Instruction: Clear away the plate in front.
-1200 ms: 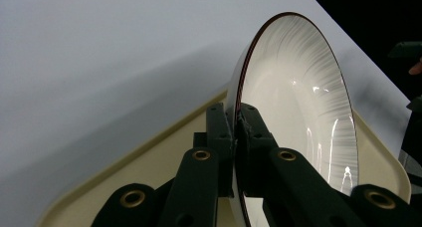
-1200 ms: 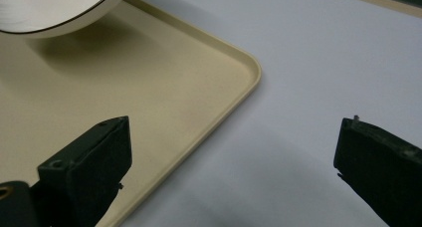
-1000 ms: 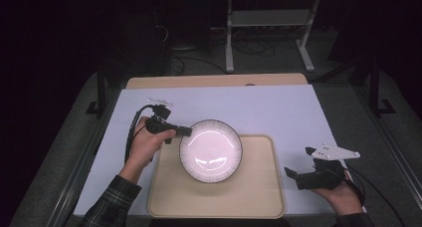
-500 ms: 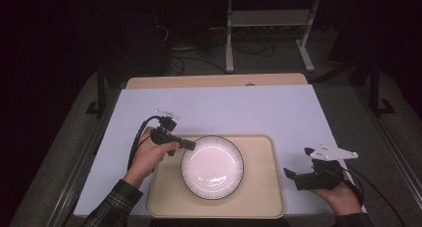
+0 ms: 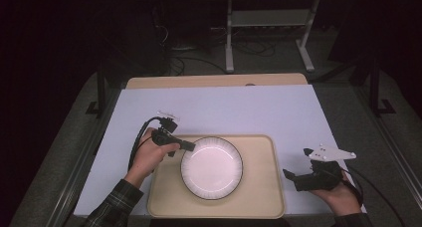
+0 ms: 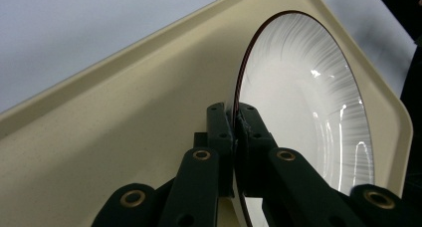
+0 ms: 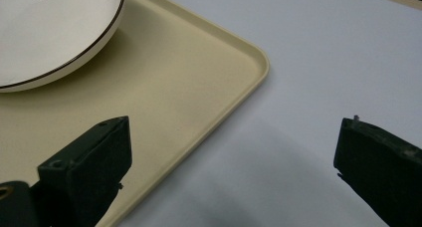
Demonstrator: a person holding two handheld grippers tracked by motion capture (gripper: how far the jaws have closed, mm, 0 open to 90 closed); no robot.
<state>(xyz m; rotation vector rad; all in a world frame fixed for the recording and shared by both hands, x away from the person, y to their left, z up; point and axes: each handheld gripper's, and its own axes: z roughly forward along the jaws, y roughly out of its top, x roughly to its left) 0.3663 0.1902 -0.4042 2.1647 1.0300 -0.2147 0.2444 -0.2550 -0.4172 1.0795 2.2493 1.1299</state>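
Observation:
A white plate (image 5: 211, 168) with a dark rim lies on the beige tray (image 5: 259, 197) in the high view. My left gripper (image 5: 190, 146) is shut on the plate's upper-left rim; in the left gripper view its jaws pinch the rim of the plate (image 6: 303, 102) over the tray (image 6: 124, 117), the left gripper (image 6: 235, 118) seen edge-on. My right gripper (image 5: 290, 176) rests to the right of the tray, its jaws wide apart. In the right gripper view, the right gripper (image 7: 234, 152) spans the tray's corner (image 7: 209, 82), with the plate (image 7: 50, 28) at upper left.
The tray lies on a pale lilac table cover (image 5: 224, 112) with bare room behind and at both sides. A wooden table edge (image 5: 214, 81) shows at the back. A metal stand (image 5: 268, 23) and cables are on the dark floor beyond.
The plate was tilted up and farther back a second ago; it has come down toward the person onto the tray with the left gripper still on its rim. The right gripper has stayed put.

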